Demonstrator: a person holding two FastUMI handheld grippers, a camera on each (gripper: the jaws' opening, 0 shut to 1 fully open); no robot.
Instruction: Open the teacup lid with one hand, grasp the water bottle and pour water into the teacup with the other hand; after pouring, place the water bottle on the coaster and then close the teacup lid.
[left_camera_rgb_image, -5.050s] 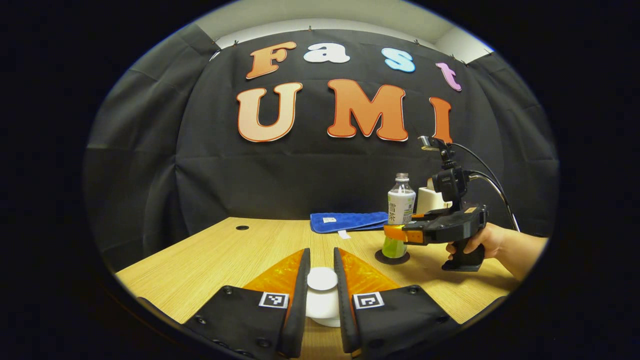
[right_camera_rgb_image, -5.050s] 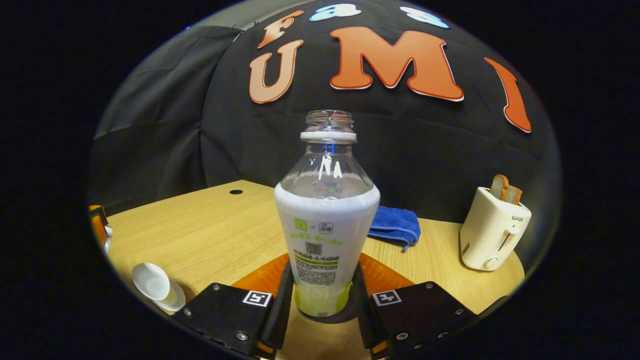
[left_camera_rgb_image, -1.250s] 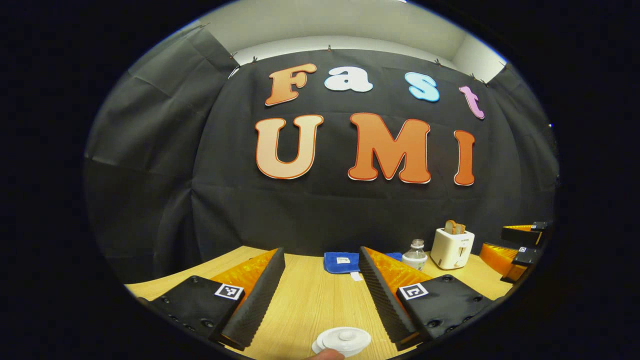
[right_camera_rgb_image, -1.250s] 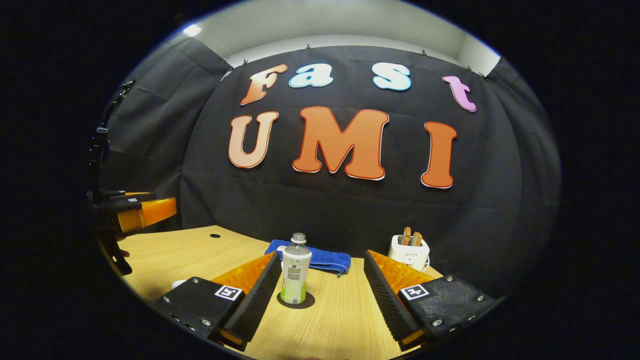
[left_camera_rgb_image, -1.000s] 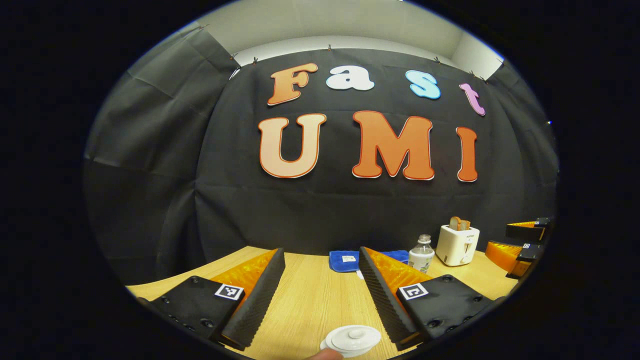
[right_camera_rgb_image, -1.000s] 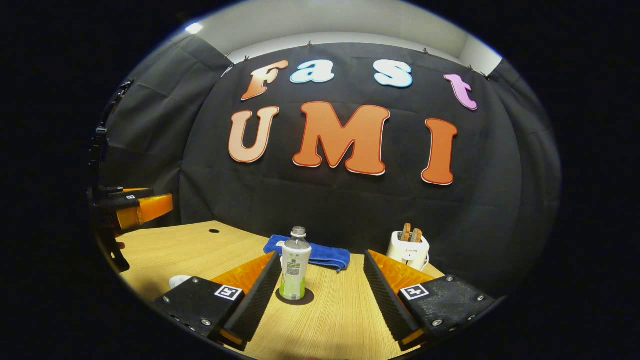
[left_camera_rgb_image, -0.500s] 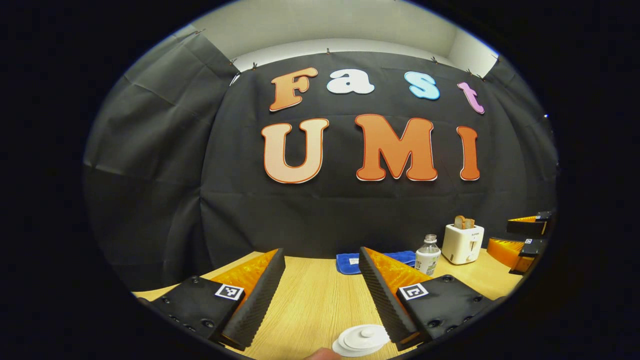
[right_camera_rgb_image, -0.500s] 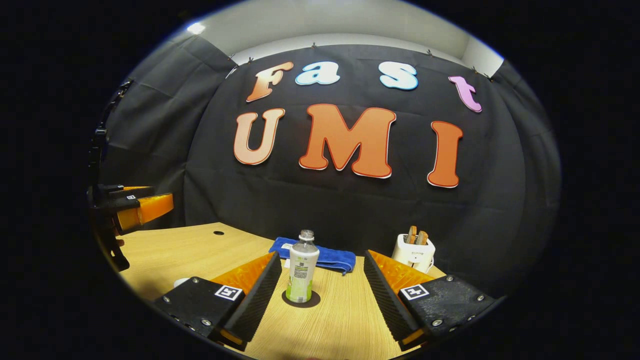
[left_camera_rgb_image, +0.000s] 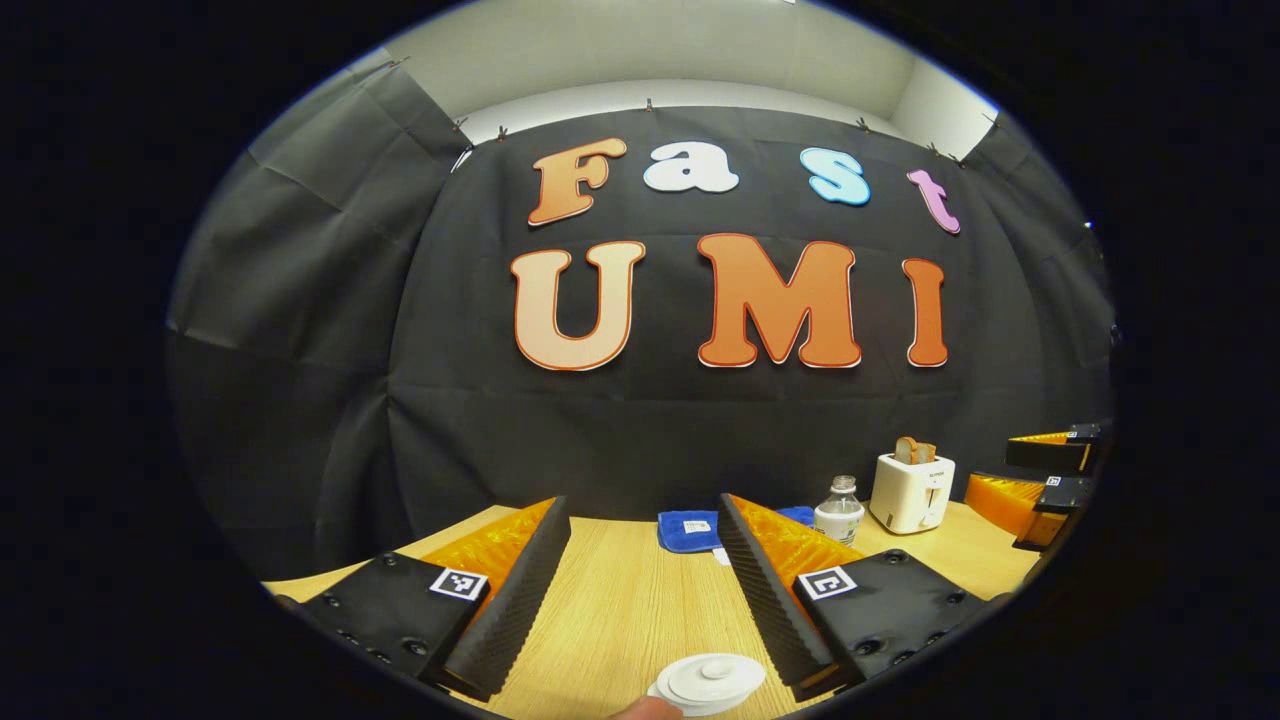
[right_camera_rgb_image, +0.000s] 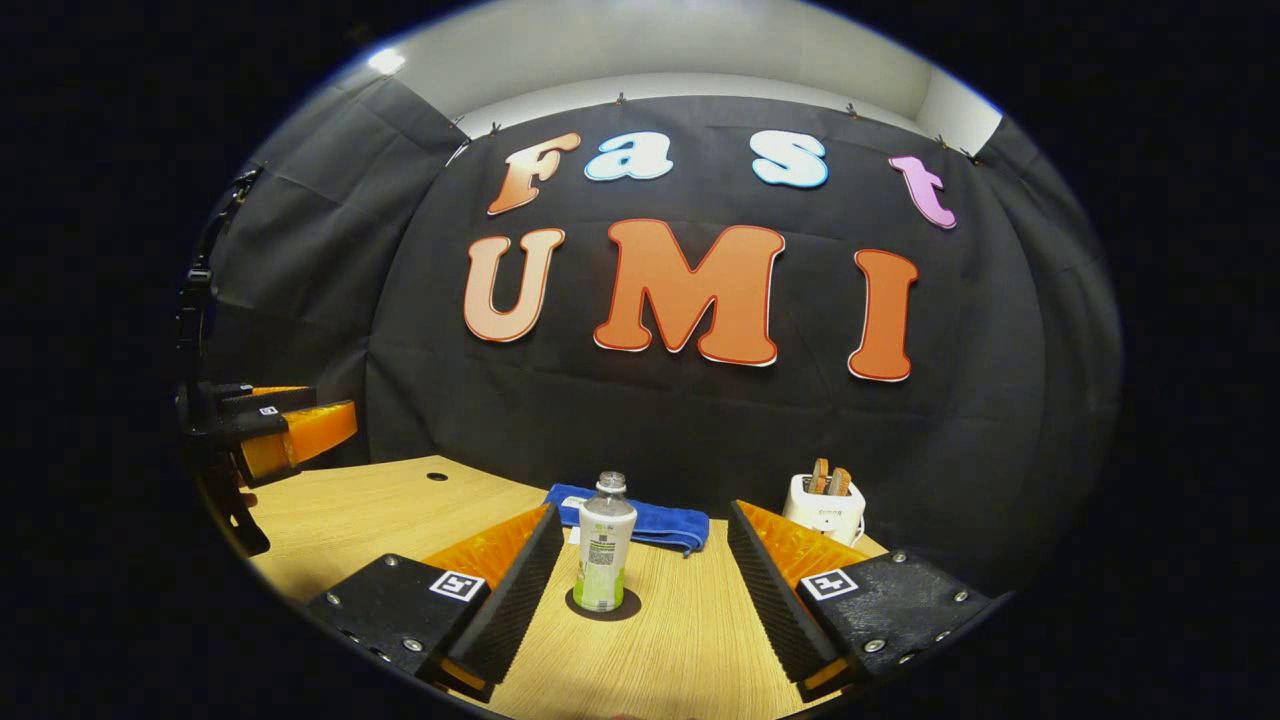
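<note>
Left gripper (left_camera_rgb_image: 640, 560): jaws spread, nothing held; lidded teacup (left_camera_rgb_image: 708, 682) is set just below them. Right gripper (right_camera_rgb_image: 640, 570): jaws spread; water bottle (right_camera_rgb_image: 603, 543) is stood on coaster (right_camera_rgb_image: 603, 605) ahead between them, judged released after pouring.

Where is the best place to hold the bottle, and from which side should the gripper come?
Grip the bottle around its straight labelled middle, coming level from the front with the open right gripper. It stands upright on the coaster, and its neck narrows.
</note>
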